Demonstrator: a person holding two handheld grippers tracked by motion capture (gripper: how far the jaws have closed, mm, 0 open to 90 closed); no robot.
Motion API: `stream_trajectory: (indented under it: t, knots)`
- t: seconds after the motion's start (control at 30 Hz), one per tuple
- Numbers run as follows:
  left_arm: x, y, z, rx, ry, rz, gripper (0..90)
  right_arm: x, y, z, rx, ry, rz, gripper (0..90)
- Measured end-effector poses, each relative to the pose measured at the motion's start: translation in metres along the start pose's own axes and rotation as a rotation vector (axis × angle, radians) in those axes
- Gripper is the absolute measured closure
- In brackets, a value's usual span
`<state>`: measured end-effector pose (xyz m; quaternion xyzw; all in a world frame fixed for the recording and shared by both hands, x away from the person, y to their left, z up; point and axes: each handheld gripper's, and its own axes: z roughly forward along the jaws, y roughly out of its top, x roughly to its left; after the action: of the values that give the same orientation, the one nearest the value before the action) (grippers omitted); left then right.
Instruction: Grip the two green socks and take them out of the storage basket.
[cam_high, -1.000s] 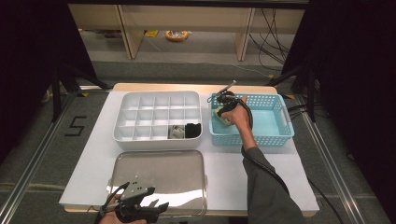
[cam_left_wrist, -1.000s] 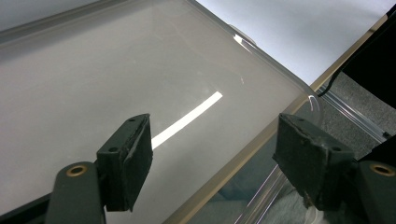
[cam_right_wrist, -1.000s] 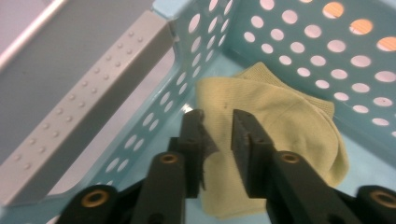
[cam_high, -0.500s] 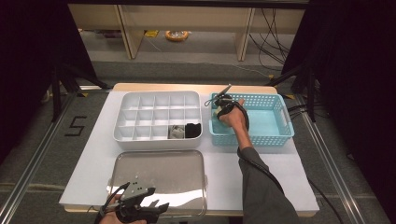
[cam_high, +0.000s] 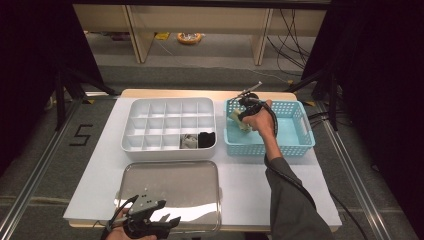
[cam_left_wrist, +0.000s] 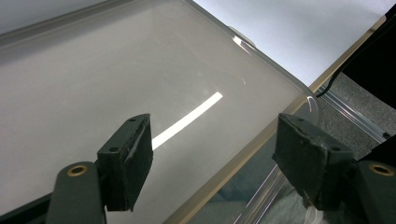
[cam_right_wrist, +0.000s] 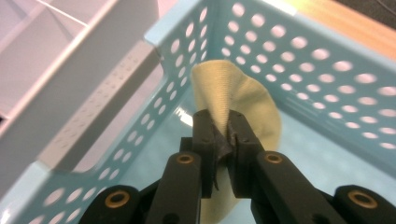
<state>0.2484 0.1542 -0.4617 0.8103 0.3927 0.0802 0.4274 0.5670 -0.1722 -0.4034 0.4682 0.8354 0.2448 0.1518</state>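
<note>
One cloth (cam_right_wrist: 236, 100) against basket wall (cam_right_wrist: 299, 60)

The box with little rooms (cam_high: 170, 122) is sitting left of the basket (cam_high: 295, 137). The tray (cam_high: 170, 192) is lying in front of the box.

A pale yellow folded cloth (cam_right_wrist: 243, 100) hangs pinched upright above the blue basket's (cam_right_wrist: 299, 60) near-left corner.

High view overhead, facing forward; gripper views close; basket (cam_high: 300, 142) (cam_right_wrist: 299, 60) shared.
</note>
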Motion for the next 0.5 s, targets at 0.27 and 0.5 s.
stream_trajectory:
  t: [0.27, 0.5]
  knots:
    - [0.0, 0.0, 0.0, 0.002, 0.004, -0.001, 27.3, -0.008, -0.003, -0.039, -0.109, 0.03, 0.024, 84.1]
    - [0.0, 0.0, 0.0, 0.013, 0.002, -0.003, 27.3, -0.01, -0.006, -0.069, -0.152, 0.052, 0.031, 84.1]
